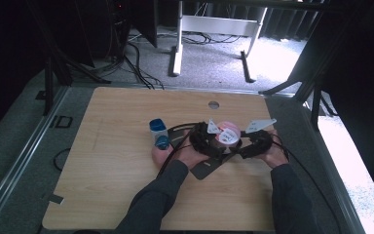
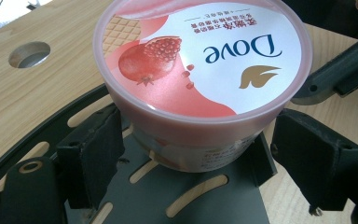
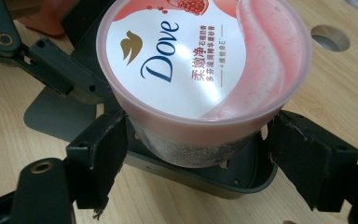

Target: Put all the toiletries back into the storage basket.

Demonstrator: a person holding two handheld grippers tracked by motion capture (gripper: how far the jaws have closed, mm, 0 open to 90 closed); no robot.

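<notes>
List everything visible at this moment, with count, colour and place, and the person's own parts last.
Dove jar: one, pink with a white and pink lid, on the grey plate at table centre, between both claws.
Slotted plate: one, dark grey, flat on the table under the jar.
Small container: one, blue and white, left of the jar.
Blue cap: one, beside the small container.
Table: one, light wood, with a round hole near the far edge.
Left claw: black, jaws apart on either side of the jar.
Right claw: black, jaws apart around the jar.
Hands: two, dark sleeves, near edge.
</notes>
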